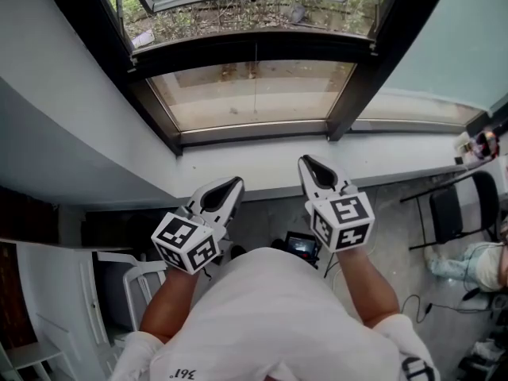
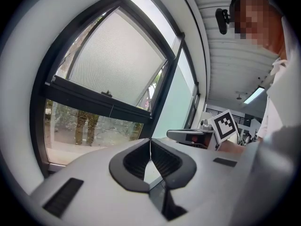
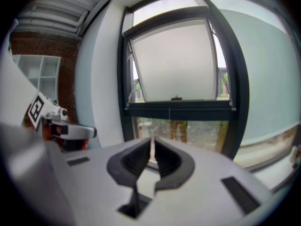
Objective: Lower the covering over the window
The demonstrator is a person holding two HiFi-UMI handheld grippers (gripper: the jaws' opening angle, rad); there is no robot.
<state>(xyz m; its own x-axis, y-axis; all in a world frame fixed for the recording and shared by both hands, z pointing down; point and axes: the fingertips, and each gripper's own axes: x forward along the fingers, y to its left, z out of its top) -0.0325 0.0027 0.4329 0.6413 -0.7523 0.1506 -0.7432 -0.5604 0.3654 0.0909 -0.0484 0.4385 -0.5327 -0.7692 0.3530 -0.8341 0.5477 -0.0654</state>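
Note:
The window [image 1: 254, 94] is straight ahead, with a dark frame. Its upper sash [image 2: 113, 55] is tilted open and filled by a pale, finely textured panel [image 3: 174, 62]. A thin cord [image 1: 255, 74] hangs down the middle of the lower pane. My left gripper [image 1: 234, 182] sits just short of the white sill [image 1: 262, 161], shut and empty, its pads [image 2: 150, 147] meeting in a line. My right gripper [image 1: 305, 162] points at the sill beside it. Its pads [image 3: 152, 147] are apart by a narrow pale slit, and I see nothing between them. Neither gripper touches the cord.
A black chair [image 1: 456, 209] stands at the right, with a person's legs [image 1: 468, 264] on the floor beyond it. A white chair [image 1: 143, 288] is at the lower left. White shelves [image 3: 40, 72] line the brick wall. A small screen device [image 1: 302, 246] sits below my hands.

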